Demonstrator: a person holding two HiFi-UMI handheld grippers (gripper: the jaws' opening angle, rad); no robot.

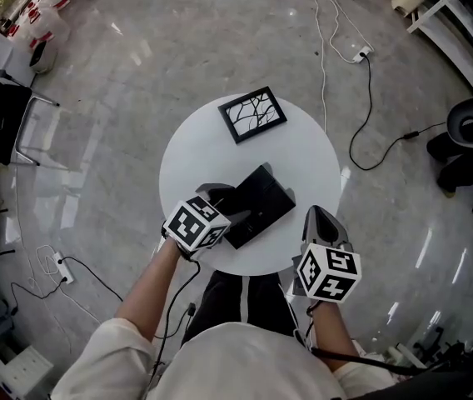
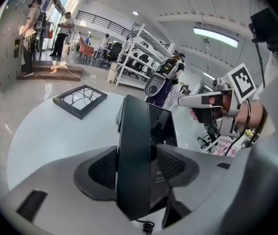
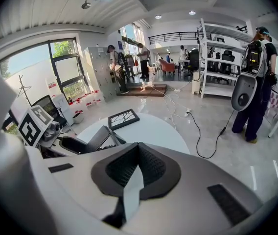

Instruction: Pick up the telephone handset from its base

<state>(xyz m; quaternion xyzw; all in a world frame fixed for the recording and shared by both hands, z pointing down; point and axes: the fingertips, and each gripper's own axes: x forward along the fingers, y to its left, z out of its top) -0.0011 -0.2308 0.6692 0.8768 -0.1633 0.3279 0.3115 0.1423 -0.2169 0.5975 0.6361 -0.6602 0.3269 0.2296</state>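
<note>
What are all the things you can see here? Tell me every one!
table: one, white, round, in the middle
picture frame: one, black, far side of the table
telephone base: one, black, near side of the table
telephone handset: one, black, on the base
cables: several, white and black, on the floor
shelves: one set, white, at the back
left claw: one, grey, handset between its jaws
right claw: one, grey, jaws together, by the table's edge
</note>
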